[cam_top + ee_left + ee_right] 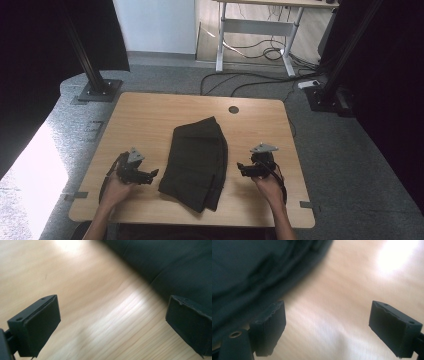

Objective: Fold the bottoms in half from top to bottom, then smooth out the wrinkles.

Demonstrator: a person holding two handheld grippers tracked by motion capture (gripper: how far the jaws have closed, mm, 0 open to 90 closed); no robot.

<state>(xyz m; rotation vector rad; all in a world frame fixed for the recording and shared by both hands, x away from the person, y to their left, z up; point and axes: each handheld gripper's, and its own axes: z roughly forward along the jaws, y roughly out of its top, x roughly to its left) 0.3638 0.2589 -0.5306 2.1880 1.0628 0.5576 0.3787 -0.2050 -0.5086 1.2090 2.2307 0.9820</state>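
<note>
Wooden table (150, 115) held a folded black garment (197, 162) at its centre, and you kept your left gripper (150, 174) and right gripper (241, 168) flanking it, just beside its edges, jaws spread wide on both with nothing between them (likely ready to pinch the sides). Nothing blocked either approach; floor cables (260, 50) lay well away.

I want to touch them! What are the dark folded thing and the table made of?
The folded cloth looks like soft, matte black fabric: it lies in limp layers with rounded edges and shows no shine. The table looks like light wood or a wood-look coating, smooth, with fine grain lines and a soft glare.
</note>
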